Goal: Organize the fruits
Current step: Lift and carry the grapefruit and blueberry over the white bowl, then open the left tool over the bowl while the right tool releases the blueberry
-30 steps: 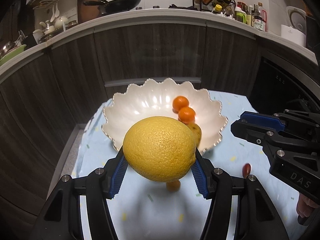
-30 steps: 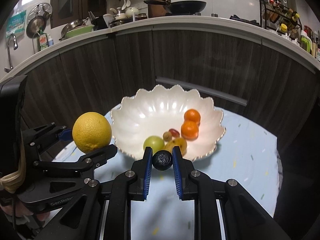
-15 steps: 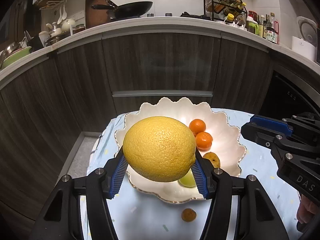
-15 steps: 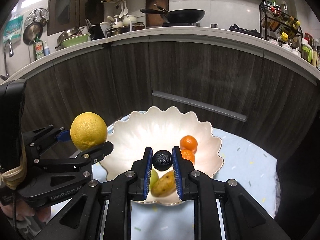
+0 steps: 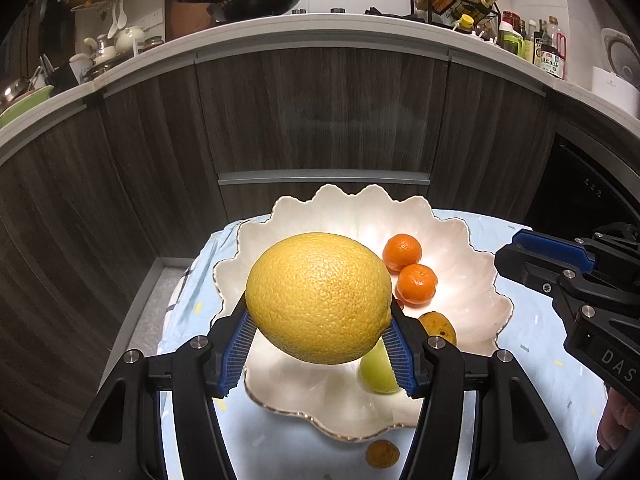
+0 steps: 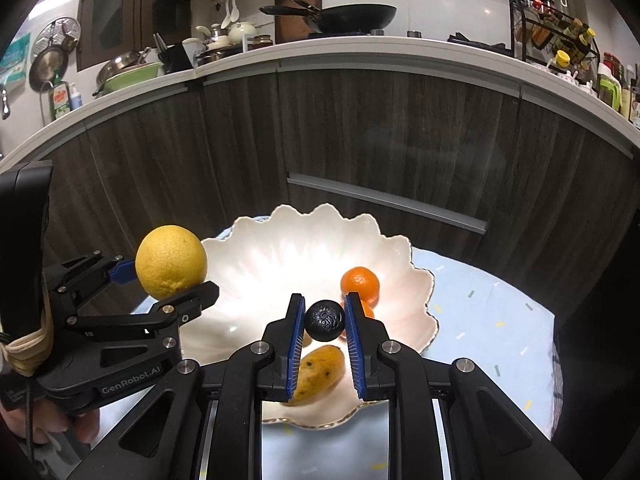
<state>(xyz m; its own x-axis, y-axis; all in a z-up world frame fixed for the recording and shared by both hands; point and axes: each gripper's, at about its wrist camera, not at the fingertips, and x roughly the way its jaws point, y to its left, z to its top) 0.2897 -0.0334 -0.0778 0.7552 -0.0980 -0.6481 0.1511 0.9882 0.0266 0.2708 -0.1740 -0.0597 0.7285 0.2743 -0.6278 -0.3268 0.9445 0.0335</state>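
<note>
My left gripper (image 5: 319, 332) is shut on a large yellow citrus fruit (image 5: 318, 298) and holds it in the air over the near left part of the white scalloped bowl (image 5: 472, 240). In the right wrist view that fruit (image 6: 171, 262) hangs over the bowl's left rim. My right gripper (image 6: 324, 322) is shut on a small dark wrinkled round fruit (image 6: 324, 320) above the bowl (image 6: 256, 256). Inside the bowl lie two small oranges (image 5: 402, 247) (image 5: 417, 283), a yellow speckled mango (image 6: 320, 372) and a green fruit (image 5: 378, 372).
A small orange fruit (image 5: 382, 454) lies on the light blue tablecloth (image 5: 532, 332) just in front of the bowl. Dark wood cabinet fronts (image 5: 320, 112) rise close behind the table. A worktop above carries a wok (image 5: 256, 0), bottles and dishes.
Both grippers have moved forward over the table with their fruits, from in front of the bowl to above it. The bowl now sits lower and nearer in both views.
</note>
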